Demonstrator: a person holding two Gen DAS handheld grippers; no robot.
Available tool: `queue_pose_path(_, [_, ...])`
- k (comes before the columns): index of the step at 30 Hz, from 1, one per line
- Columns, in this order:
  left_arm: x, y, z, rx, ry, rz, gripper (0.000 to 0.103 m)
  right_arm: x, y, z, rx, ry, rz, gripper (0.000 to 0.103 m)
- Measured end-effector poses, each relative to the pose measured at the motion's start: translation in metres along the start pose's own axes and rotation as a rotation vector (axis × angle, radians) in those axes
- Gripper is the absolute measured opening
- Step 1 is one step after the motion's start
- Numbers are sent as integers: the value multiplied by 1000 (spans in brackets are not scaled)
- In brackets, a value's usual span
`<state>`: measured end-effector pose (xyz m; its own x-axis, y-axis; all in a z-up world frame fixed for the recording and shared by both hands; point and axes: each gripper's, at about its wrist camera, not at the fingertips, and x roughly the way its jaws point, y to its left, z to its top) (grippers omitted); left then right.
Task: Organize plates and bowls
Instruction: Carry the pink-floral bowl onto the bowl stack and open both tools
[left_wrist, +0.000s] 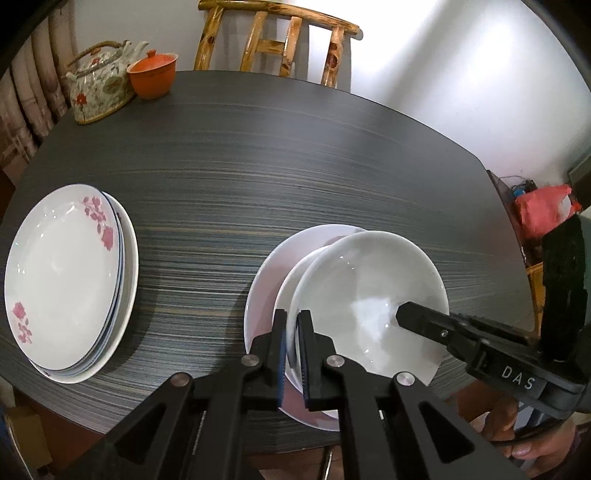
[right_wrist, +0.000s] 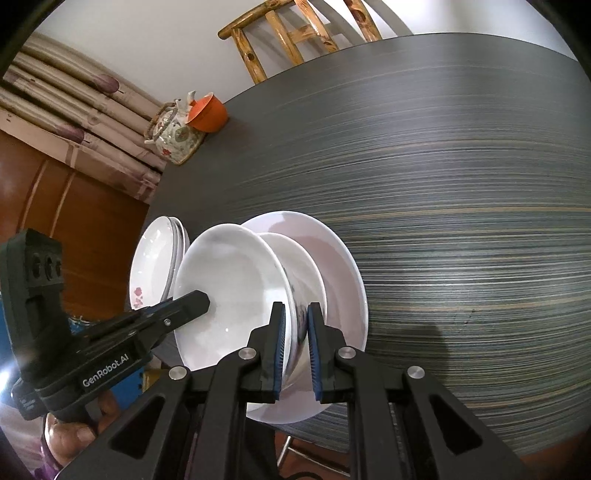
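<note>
A plain white bowl (left_wrist: 369, 295) is held tilted over a second white bowl (left_wrist: 295, 277) that sits in a large white plate (left_wrist: 266, 269) near the table's front edge. My left gripper (left_wrist: 292, 328) is shut on the top bowl's left rim. My right gripper (right_wrist: 295, 325) is shut on its opposite rim; one of its fingers (left_wrist: 424, 321) reaches into the bowl. The top bowl (right_wrist: 229, 288), lower bowl (right_wrist: 295, 266) and plate (right_wrist: 340, 258) also show in the right wrist view. A stack of plates with pink flowers (left_wrist: 66, 277) lies at the left.
A floral teapot (left_wrist: 99, 81) and an orange lidded cup (left_wrist: 153, 74) stand at the table's far left corner. A wooden chair (left_wrist: 273, 40) stands behind the dark striped table (left_wrist: 295, 166). A red bag (left_wrist: 543, 210) lies on a shelf at the right.
</note>
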<state>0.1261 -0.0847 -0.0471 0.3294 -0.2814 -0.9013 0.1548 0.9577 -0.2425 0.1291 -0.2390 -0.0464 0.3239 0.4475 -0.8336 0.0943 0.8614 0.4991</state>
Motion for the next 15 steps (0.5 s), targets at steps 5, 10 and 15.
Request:
queue_pose_path(5, [0, 0, -1, 6, -3, 3, 6, 0, 4, 0, -19, -9, -22, 12])
queue_pose_path(10, [-1, -6, -1, 21, -2, 19, 8, 0, 4, -1, -14, -6, -20, 12])
queue_pose_path(15, [-2, -9, -1, 27, 3, 24, 12, 0, 3, 0, -17, -6, -22, 12])
